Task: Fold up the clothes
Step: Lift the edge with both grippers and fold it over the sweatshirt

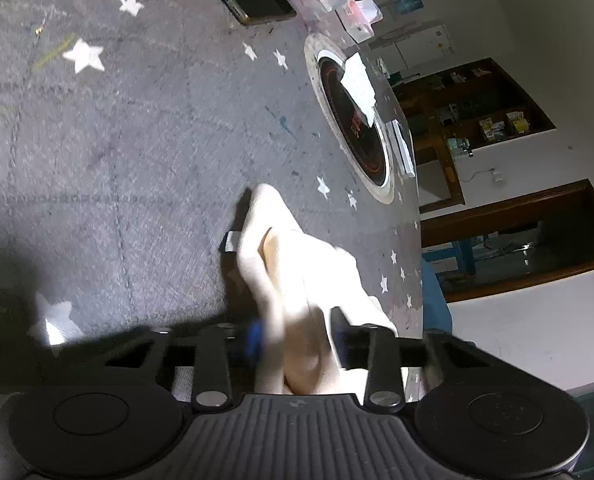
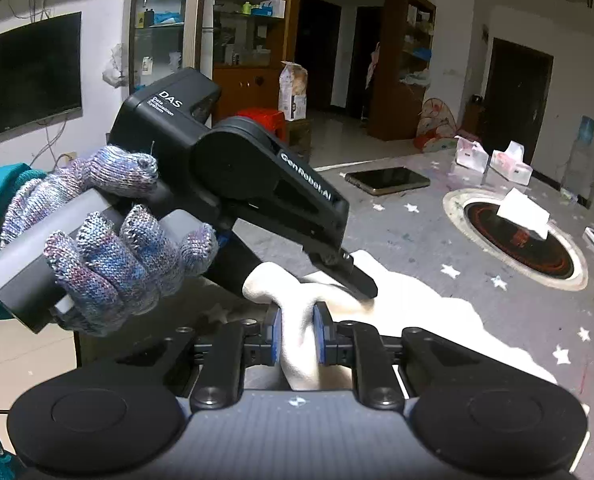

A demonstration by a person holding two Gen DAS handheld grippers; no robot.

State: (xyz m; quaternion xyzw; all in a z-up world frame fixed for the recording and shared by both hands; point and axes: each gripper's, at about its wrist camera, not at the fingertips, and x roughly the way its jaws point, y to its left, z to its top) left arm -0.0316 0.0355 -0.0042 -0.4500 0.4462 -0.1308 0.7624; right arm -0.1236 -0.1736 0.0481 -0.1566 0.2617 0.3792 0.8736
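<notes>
A white garment (image 2: 417, 304) lies on the grey star-print tablecloth (image 2: 417, 240) near the table's front edge. My right gripper (image 2: 297, 334) is shut on a bunched fold of it, blue pads pressing both sides. My left gripper (image 1: 297, 340) also has the white cloth (image 1: 281, 264) between its jaws, closed on a fold that rises in front of the camera. In the right wrist view the left gripper (image 2: 357, 280) is held by a knit-gloved hand (image 2: 109, 240), its fingertips on the cloth just beyond my right gripper.
A phone (image 2: 387, 180) lies on the cloth at the back. A round built-in hotplate (image 2: 517, 240) with a white tissue (image 2: 523, 212) on it sits to the right. Pink tissue packs (image 2: 493, 160) stand behind. The table edge runs along the left (image 2: 97, 344).
</notes>
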